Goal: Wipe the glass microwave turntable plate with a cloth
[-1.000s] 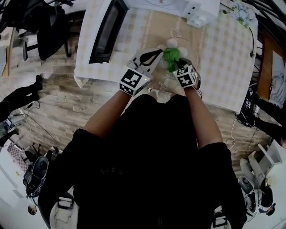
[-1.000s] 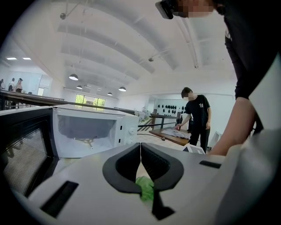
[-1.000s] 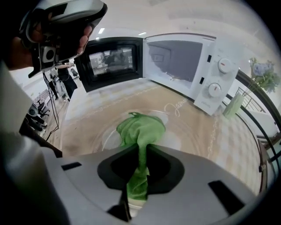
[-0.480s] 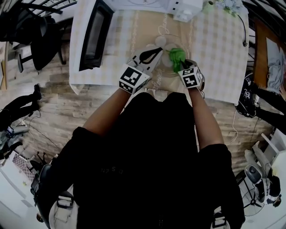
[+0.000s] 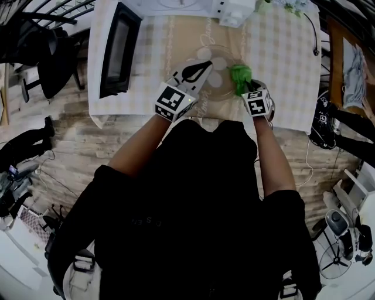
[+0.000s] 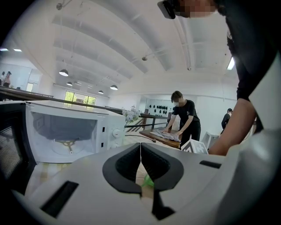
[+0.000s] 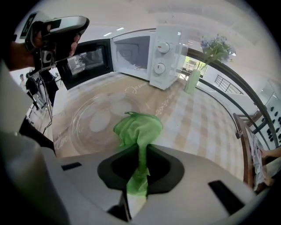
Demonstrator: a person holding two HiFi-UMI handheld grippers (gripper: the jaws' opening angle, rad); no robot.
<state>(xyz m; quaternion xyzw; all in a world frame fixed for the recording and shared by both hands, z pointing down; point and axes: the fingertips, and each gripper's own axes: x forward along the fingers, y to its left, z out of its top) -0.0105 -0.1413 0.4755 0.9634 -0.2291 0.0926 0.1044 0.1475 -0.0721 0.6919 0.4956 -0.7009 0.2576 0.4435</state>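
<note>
Glass plate (image 7: 94, 123) clear, round; green cloth (image 7: 137, 129) at edge.

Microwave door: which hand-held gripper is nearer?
Left. The left hand-held gripper is right of the door; the right hand-held gripper, clamping the green cloth, is farther right, across the plate.

microwave (image 5: 234, 10) cut off at the head view's top edge; left tool (image 5: 205, 63) hides part of the plate (image 5: 224, 89).

Checked table (image 5: 287, 64), microwave (image 7: 153, 48), glass plate (image 7: 94, 125) (vase (image 7: 192, 81) too)
</note>
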